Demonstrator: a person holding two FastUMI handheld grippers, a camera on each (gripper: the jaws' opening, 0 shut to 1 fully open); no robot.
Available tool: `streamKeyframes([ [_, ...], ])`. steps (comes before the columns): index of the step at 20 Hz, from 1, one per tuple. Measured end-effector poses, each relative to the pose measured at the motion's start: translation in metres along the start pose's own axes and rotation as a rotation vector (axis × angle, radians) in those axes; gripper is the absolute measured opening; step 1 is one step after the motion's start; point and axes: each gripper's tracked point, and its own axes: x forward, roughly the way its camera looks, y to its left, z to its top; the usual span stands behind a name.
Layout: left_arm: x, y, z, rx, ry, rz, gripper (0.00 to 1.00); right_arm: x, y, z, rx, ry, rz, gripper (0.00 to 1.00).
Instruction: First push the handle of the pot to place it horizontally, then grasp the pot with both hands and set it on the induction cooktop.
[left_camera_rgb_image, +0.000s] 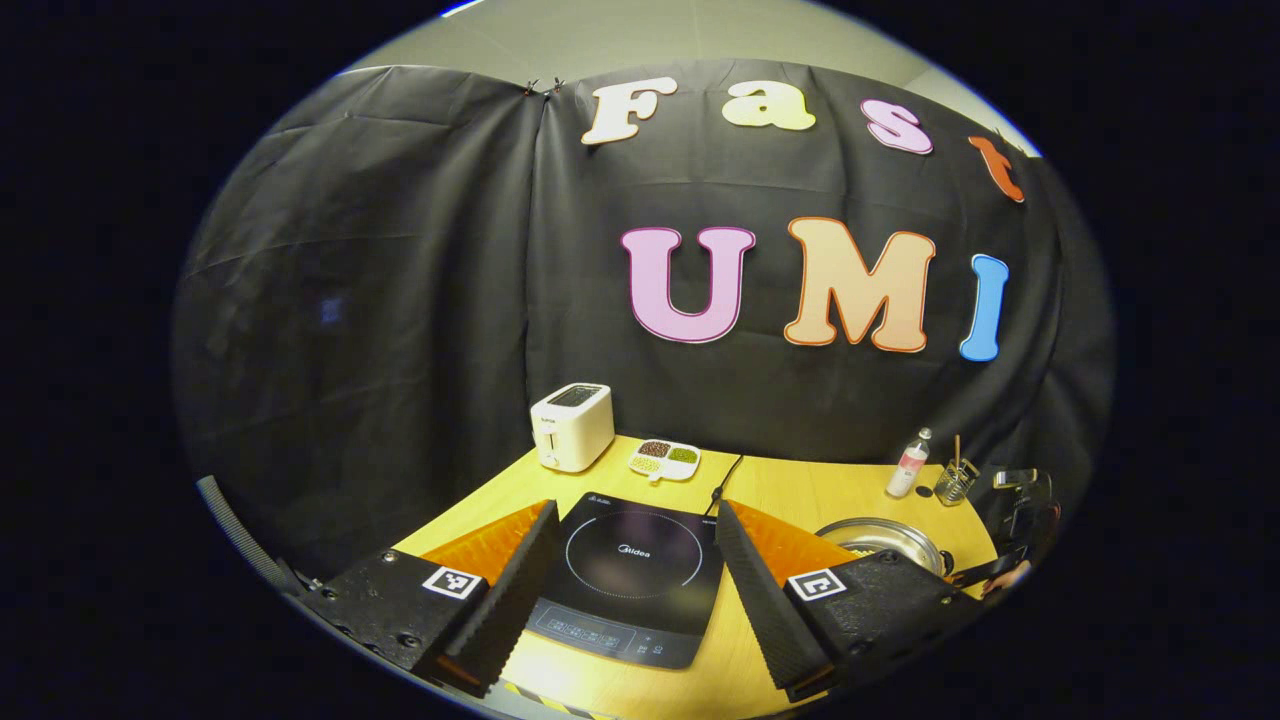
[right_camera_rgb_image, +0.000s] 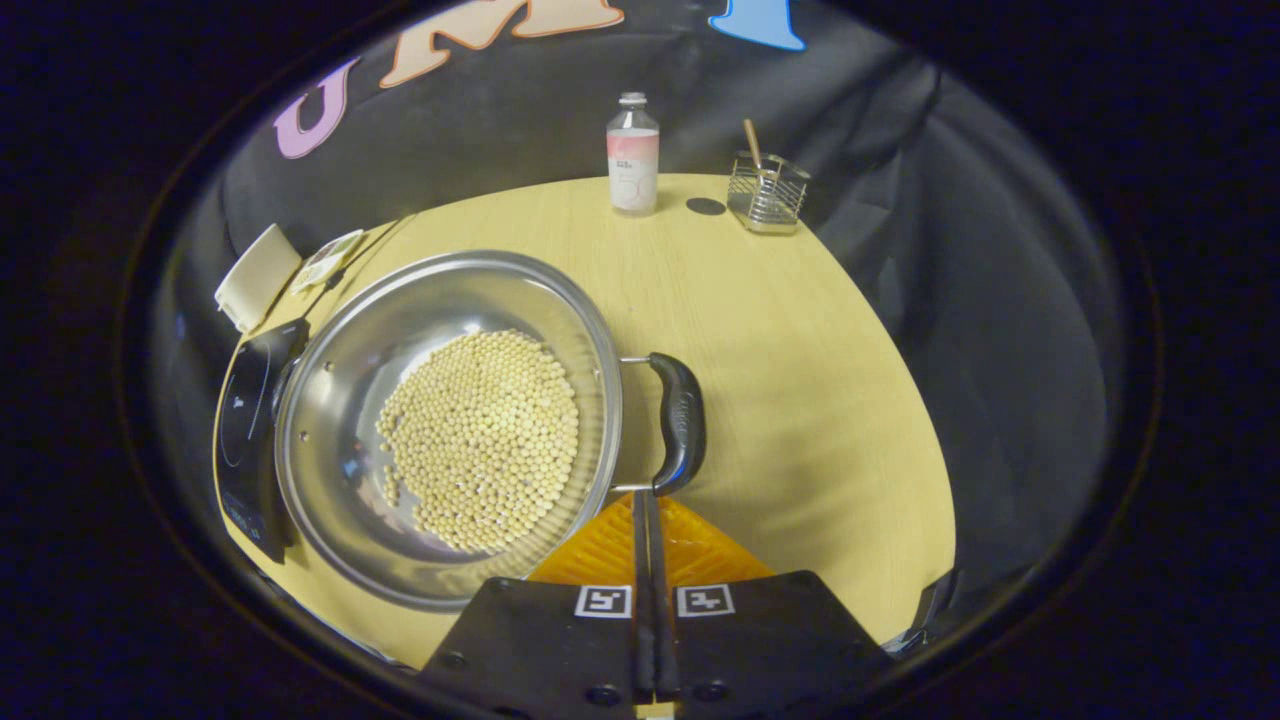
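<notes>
A: Where's your pot?

B: The steel pot (right_camera_rgb_image: 450, 430), with soybeans (right_camera_rgb_image: 480, 440) in it, sits on the wooden table (right_camera_rgb_image: 800, 400) just right of the induction cooktop (left_camera_rgb_image: 630, 570).

A: And your grippers?

B: Your right gripper (right_camera_rgb_image: 648, 500) is pressed closed, its tips at the near end of the pot's black side handle (right_camera_rgb_image: 680, 420). Your left gripper (left_camera_rgb_image: 630, 560) is spread wide above the cooktop, holding nothing.

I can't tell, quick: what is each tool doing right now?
Left tool: open, holding nothing, over the cooktop.
Right tool: shut, empty, tips by the pot handle.
</notes>
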Motion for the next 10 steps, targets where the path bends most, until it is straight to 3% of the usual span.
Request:
streamKeyframes([
  [7,0.003,-0.010,-0.018,-0.022,0.047,-0.001,0.95,0.008,-0.003,0.012,-0.025,-0.007,0.003,0.02],
  [8,0.003,-0.012,-0.019,-0.025,0.055,-0.004,0.92,0.009,-0.003,0.013,-0.031,-0.007,0.003,0.02],
  [9,0.003,-0.014,-0.023,-0.025,0.062,-0.005,0.92,0.009,-0.003,0.015,-0.036,-0.008,0.004,0.06],
  [10,0.005,-0.016,-0.025,-0.024,0.067,-0.006,0.92,0.010,-0.003,0.016,-0.037,-0.009,0.005,0.00],
])
